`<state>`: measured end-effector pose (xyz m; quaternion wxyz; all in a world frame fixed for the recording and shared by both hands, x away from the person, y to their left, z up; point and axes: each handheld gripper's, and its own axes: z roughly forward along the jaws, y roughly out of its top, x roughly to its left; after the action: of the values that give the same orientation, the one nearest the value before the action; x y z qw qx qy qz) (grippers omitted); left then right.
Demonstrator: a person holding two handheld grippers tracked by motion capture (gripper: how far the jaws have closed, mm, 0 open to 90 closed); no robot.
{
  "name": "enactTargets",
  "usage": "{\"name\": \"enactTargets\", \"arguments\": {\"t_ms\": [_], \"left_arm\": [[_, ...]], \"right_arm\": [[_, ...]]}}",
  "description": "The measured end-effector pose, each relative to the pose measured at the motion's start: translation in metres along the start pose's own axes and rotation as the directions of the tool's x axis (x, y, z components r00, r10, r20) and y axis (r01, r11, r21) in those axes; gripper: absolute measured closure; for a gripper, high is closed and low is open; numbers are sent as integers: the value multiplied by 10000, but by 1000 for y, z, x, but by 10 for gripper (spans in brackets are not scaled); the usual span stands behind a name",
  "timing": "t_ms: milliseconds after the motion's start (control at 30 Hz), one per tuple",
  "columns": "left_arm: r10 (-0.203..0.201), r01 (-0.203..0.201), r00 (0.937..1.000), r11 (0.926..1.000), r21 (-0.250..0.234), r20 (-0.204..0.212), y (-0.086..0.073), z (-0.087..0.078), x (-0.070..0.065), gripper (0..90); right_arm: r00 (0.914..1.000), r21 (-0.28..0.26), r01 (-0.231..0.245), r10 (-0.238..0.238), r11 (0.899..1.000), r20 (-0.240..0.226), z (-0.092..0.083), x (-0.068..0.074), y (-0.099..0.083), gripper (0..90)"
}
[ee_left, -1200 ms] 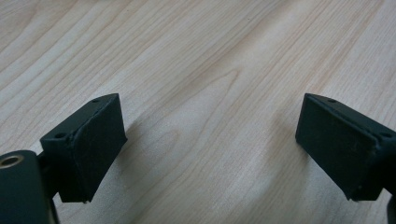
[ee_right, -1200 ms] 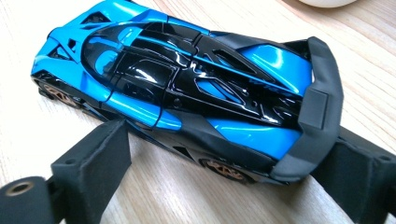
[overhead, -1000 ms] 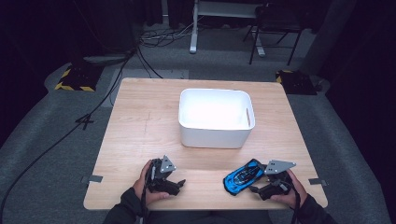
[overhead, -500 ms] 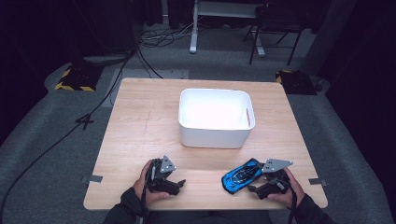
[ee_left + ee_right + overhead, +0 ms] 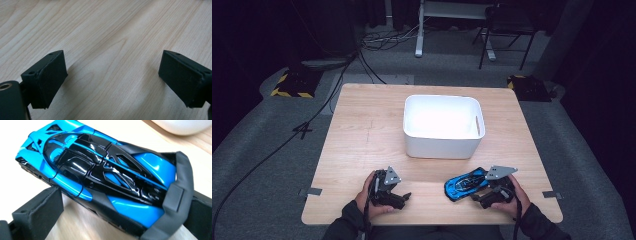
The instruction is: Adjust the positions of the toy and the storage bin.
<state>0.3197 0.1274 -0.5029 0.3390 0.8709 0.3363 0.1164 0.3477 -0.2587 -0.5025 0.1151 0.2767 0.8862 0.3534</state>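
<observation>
While my left gripper (image 5: 112, 82) gapes empty, my right gripper (image 5: 117, 217) straddles the car (image 5: 100, 177): hard, glossy, probably light and slippery; whether gripped, I cannot tell; best taken across its flanks.

Open tabletop (image 5: 362, 130) left and right of the white bin (image 5: 443, 126) — bin mid-table, blue car (image 5: 465, 183) just before it.

Dark room, grey carpet (image 5: 272, 150), cables (image 5: 377, 42), chair (image 5: 507, 25) behind.
</observation>
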Motion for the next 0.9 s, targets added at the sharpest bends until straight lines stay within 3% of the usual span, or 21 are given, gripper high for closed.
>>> {"name": "enactTargets", "arguments": {"t_ms": [33,133,300,333,467,500,567,767,800,833,900], "left_arm": [[174,-174,9998,9998,-4,-73,1,0,1,79],[118,-119,9998,9999,20,149,4,4,-1,75],[685,-688,9967,9976,38,432,14,12,-6,73],[676,-683,9956,9976,85,647,15,14,-9,73],[1184,-1200,9864,9927,76,1138,22,20,-19,73],[1375,-1389,9835,9903,40,1173,25,22,-21,73],[1532,-1558,9793,9877,100,1322,30,26,-26,69],[1581,-1603,9733,9871,-5,1666,43,40,-42,31],[1559,-1574,9746,9875,-32,1605,45,42,-44,29],[1989,-2056,9656,9783,236,1674,48,43,-43,22],[2040,-2116,9635,9770,264,1734,52,46,-45,5]], "right_arm": [[9999,28,66,-66,10000,-82,6,0,7,3],[9996,40,230,-230,9997,-146,11,1,12,3],[9997,12,184,-184,9998,-187,22,6,23,3],[9997,38,119,-118,9999,-197,24,8,25,3],[9991,24,413,-412,9991,-140,27,10,28,4],[9997,-50,161,-162,9999,-201,28,12,29,4],[9997,-22,189,-189,9998,-124,29,11,29,5],[10000,-88,31,-31,10000,-14,28,10,28,14],[10000,-56,-60,60,10000,-39,27,10,28,17],[10000,-133,-13,13,9999,-38,27,10,28,19],[10000,-158,-70,69,9999,-35,26,10,28,29]]}}
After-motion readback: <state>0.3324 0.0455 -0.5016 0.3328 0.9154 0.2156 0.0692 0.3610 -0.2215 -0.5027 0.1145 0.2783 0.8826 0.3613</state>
